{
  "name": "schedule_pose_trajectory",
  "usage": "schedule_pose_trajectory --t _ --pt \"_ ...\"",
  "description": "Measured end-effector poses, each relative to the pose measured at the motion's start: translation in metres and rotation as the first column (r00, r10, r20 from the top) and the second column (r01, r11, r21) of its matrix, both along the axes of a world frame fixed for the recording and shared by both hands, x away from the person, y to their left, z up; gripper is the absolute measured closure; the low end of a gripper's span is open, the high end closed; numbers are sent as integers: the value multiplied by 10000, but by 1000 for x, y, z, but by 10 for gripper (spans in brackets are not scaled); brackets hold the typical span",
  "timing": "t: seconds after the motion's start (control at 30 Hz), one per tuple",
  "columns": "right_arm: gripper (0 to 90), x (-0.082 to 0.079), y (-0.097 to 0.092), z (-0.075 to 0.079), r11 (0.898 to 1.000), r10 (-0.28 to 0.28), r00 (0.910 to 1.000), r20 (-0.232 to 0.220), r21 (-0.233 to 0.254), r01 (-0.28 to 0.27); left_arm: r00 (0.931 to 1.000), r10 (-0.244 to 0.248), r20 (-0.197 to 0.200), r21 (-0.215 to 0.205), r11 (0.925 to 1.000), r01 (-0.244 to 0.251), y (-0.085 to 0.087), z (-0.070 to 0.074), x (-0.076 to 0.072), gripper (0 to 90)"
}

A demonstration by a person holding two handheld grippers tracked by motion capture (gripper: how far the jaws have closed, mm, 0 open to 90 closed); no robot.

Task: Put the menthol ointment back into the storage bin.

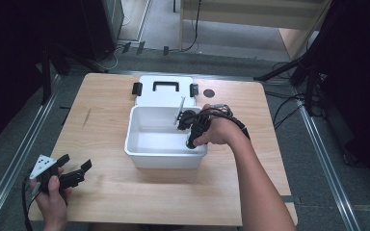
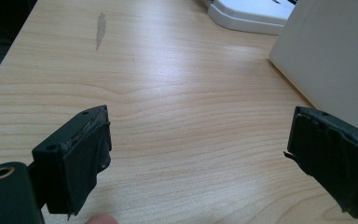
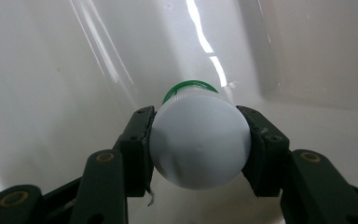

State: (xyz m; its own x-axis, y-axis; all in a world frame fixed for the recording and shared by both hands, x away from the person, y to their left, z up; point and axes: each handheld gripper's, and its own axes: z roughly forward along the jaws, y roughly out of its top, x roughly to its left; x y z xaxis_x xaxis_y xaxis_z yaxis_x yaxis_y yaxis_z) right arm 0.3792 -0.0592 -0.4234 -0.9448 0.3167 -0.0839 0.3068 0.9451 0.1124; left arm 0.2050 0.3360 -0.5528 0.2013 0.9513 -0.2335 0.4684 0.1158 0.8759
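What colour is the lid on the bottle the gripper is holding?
White cap, with a green ring just beyond it. The right gripper view shows it best.

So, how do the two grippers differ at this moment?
The left gripper is open, its fingers wide apart and holding nothing; the right gripper is shut on a white bottle cap. The left gripper sits over the bare wooden table; the right gripper is down inside the white box. Both have black fingers.

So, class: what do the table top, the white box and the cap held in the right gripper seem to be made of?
Table top: pale wood or laminate, grain lines visible. White box: glossy plastic, bright reflections inside. Cap: matte white plastic, ribbed edge, probably.
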Motion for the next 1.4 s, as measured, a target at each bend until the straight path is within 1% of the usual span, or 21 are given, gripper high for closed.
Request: schedule_pose_trajectory --t 0.13,0.2,0.27,0.3,0.37,0.5,0.53,0.7,0.8,0.83,0.9,1.0,1.03,1.13,1.2,1.23,1.4 --pt "515 1 1 -7 9998 157 9999 35 -153 -156 10000 -4 1 -9 10000 4 0 0 0 68" --pt "516 1 2 -7 9998 38 9999 120 -196 -35 10000 -3 -2 -14 10000 3 0 0 0 68" --pt "515 1 3 -7 9998 138 9995 272 -169 -133 10000 -11 3 -20 10000 11 0 0 0 68" --pt "515 1 4 -7 9998 98 9996 279 -193 -93 10000 -11 -1 -19 10000 11 0 0 0 68" --pt "515 -1 7 -8 9995 166 9996 221 -277 -160 10000 -8 -6 -17 10000 8 0 0 0 68" --pt "515 -2 14 -10 9992 296 9995 77 -279 -293 10000 -11 -4 -28 10000 11 0 0 0 68" --pt "515 -2 15 -11 9993 201 9998 23 -311 -200 10000 -20 -3 -25 10000 20 0 0 0 68" --pt "515 0 21 -16 9994 144 9998 -134 -324 -149 10000 -35 -14 -39 10000 35 1 0 0 68" --pt "515 1 22 -20 9992 127 9998 -181 -385 -134 10000 -40 -22 -42 10000 40 0 0 0 68" --pt "515 0 22 -21 9988 94 9998 -165 -471 -101 10000 -37 -18 -42 10000 37 0 0 0 68" --pt "515 1 24 -22 9989 82 9999 -140 -468 -88 10000 -38 -24 -44 10000 38 0 0 0 68" --pt "514 0 25 -23 9985 87 9997 -207 -542 -98 10000 -23 -23 -47 10000 23 0 0 0 68" --pt "514 -2 27 -25 9979 161 9995 -285 -615 -178 10000 -20 -13 -51 10000 20 0 0 0 68" --pt "514 -2 28 -28 9975 264 9991 -319 -640 -284 10000 -16 -36 -43 10000 16 0 0 0 68" --pt "514 -2 28 -30 9967 156 9993 -335 -787 -182 10000 -18 -41 -42 10000 18 0 0 0 68" --pt "512 0 27 -34 9956 125 9994 -337 -926 -156 10000 -8 -38 -39 10000 8 0 0 1 68" --pt "509 1 27 -41 9955 -57 9990 -436 -945 15 10000 -11 -61 -20 10000 11 0 0 1 68"
